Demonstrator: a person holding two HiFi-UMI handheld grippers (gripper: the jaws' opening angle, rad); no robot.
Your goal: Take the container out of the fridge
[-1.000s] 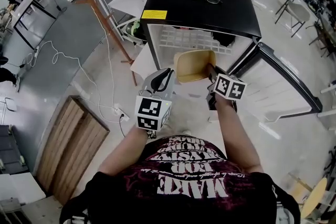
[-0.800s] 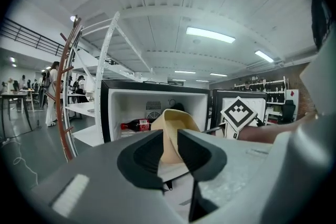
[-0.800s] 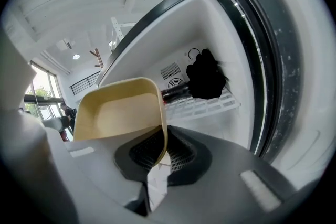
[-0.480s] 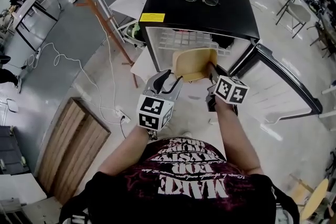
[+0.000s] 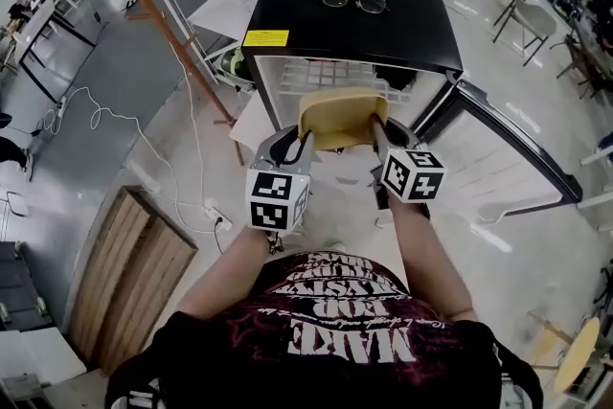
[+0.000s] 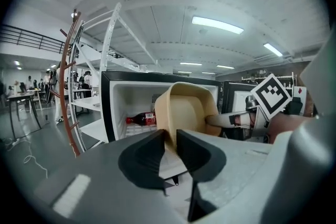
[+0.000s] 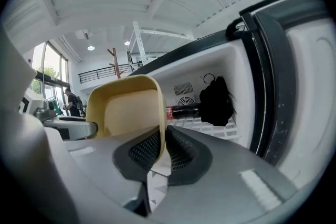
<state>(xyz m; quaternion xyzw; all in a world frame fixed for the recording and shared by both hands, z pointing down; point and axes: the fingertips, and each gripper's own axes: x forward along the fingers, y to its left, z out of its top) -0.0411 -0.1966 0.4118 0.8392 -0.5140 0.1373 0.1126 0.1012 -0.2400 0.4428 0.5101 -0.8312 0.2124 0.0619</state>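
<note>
While left gripper [image 5: 299,141] and right gripper [image 5: 377,126] clamp, container [image 5: 340,117] hangs between.

From my head view the container [image 5: 343,118] covered most of the fridge's [image 5: 383,38] inside. Its wall hid part of the bottle [image 6: 140,119]. I could not identify the dark lump [image 7: 215,101] beside it, and the yellow sticker's [image 5: 265,38] print was too small to read.

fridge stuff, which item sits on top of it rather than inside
The glasses, lying on top of the black fridge; the dark bottle and black bundle are inside.
</note>
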